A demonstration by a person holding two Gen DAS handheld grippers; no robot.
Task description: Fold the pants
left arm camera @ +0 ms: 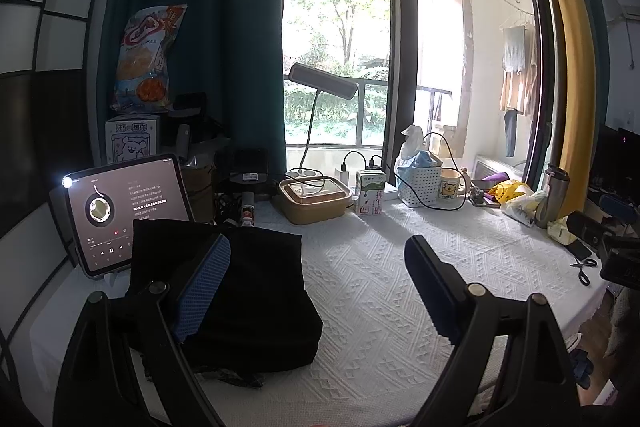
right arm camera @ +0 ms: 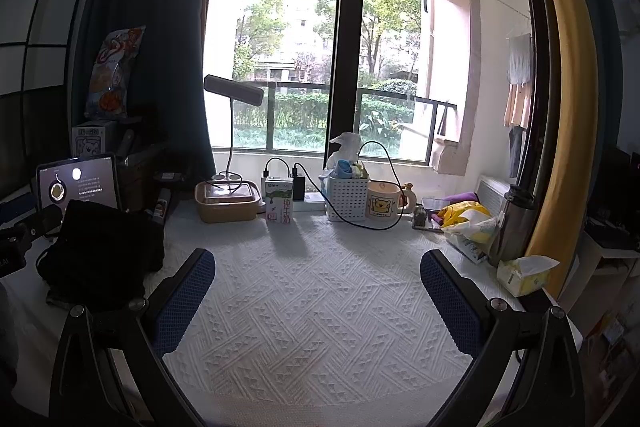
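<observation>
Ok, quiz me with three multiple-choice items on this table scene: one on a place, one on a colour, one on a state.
1. Where does the folded black pants bundle lie?
A. before the lit tablet
B. inside the white perforated basket
C. on the floor

2. What colour is the bear-print ceramic mug?
A. red
B. cream
C. green

3. How do both grippers' jaws stand?
A. shut on the pants
B. shut, empty
C. open, empty

Answers: 1 A, the bundle sits just ahead of the screen; 2 B, pale cream body; 3 C, the left gripper and right gripper show only white tablecloth between the pads.

Two window-facing wrist views, shared table (left arm camera: 360, 287)
</observation>
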